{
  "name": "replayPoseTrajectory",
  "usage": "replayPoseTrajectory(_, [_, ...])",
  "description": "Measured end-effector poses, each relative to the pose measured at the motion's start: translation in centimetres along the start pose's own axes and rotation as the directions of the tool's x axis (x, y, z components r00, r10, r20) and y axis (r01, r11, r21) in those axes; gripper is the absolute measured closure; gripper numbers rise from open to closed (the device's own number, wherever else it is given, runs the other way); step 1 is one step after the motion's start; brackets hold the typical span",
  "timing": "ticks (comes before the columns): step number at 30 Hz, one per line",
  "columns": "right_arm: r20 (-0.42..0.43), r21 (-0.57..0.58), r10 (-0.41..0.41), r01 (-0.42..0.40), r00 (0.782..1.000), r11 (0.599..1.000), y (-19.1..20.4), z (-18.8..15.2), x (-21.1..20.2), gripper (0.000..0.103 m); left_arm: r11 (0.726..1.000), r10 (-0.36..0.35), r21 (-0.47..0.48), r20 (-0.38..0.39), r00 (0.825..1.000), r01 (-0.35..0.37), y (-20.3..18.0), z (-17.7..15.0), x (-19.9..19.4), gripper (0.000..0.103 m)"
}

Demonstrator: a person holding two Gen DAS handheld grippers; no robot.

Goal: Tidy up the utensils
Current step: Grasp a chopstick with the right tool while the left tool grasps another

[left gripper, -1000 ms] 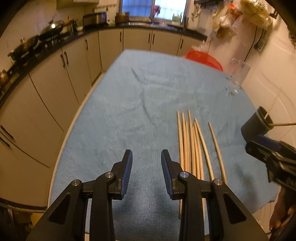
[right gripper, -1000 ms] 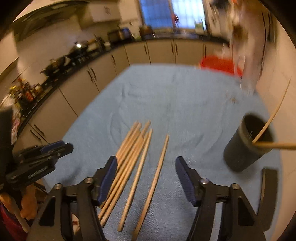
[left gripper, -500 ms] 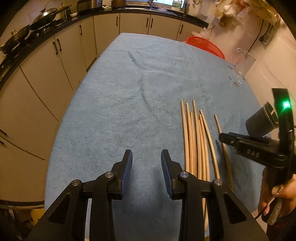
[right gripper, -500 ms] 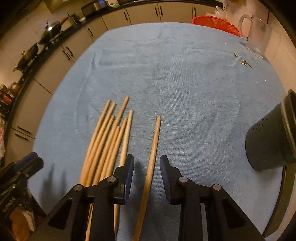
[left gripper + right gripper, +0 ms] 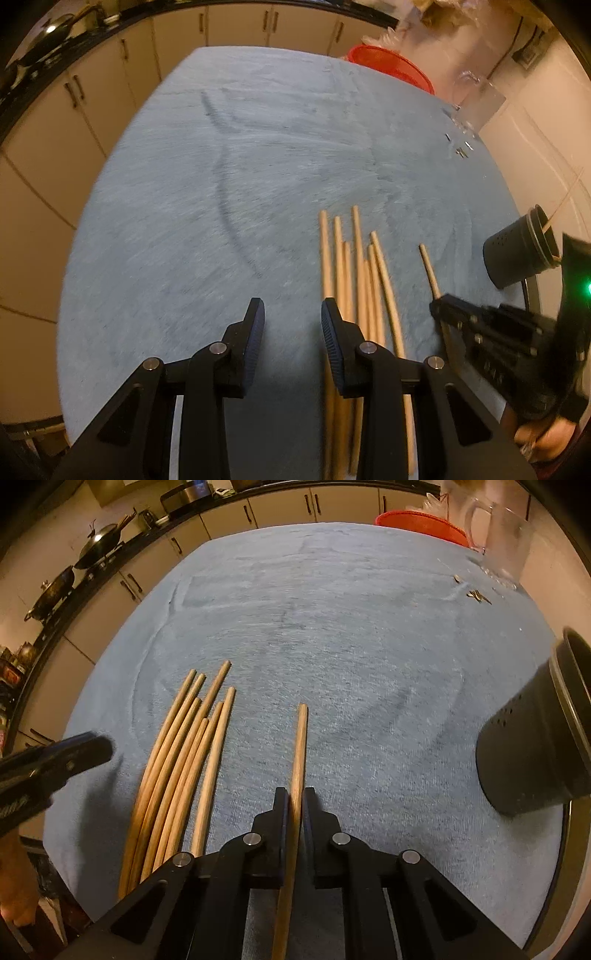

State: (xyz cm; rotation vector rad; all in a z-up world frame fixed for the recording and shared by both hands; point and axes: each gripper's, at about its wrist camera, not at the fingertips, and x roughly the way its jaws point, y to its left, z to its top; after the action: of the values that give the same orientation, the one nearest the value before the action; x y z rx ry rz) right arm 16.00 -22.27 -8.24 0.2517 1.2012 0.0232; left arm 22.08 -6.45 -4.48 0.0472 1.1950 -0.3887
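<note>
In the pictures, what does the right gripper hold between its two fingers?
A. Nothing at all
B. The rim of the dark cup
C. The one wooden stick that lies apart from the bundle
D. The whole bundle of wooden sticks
C: the right gripper is shut on the single stick, which lies apart from the bundle on the blue cloth.

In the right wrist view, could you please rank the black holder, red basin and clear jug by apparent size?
1. black holder, though nearness inflates it.
2. red basin and clear jug: look similar, both partly cut off, so unranked.
</note>
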Motion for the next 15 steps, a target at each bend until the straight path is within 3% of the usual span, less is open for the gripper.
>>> replayPoseTrajectory(15, [0.004,0.015,0.045,-0.045,0.999,0.999,-0.7,-0.2,-0.2,0.094,0.998,0.060,0.040,-0.068,0.996,-0.057,-2.2,2.7,4.1,0.075])
